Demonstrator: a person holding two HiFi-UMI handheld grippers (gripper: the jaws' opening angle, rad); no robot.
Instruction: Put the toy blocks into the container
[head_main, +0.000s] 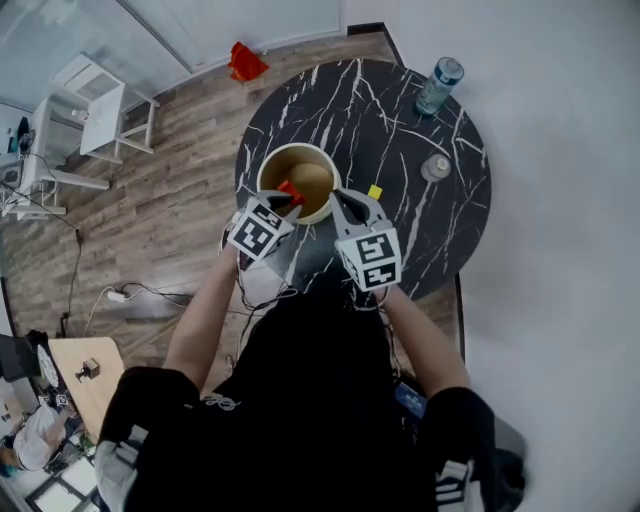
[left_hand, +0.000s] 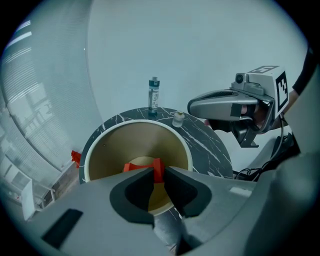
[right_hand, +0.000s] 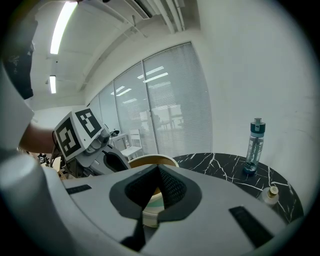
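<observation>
Left claw (left_hand: 159, 172) is clamped on a red toy block (left_hand: 143, 165) and is held tilted down over the mouth of the container (left_hand: 115, 145) on the bench (left_hand: 212, 150). Right claw (right_hand: 159, 169) is closed with nothing in it and is held almost level beside the container.

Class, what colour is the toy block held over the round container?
Red; the red toy block shows best in the left gripper view.

an office-like room: blind-covered glass walls (right_hand: 170, 97), ceiling strip lights (right_hand: 62, 24), wooden floor (head_main: 175, 195).
</observation>
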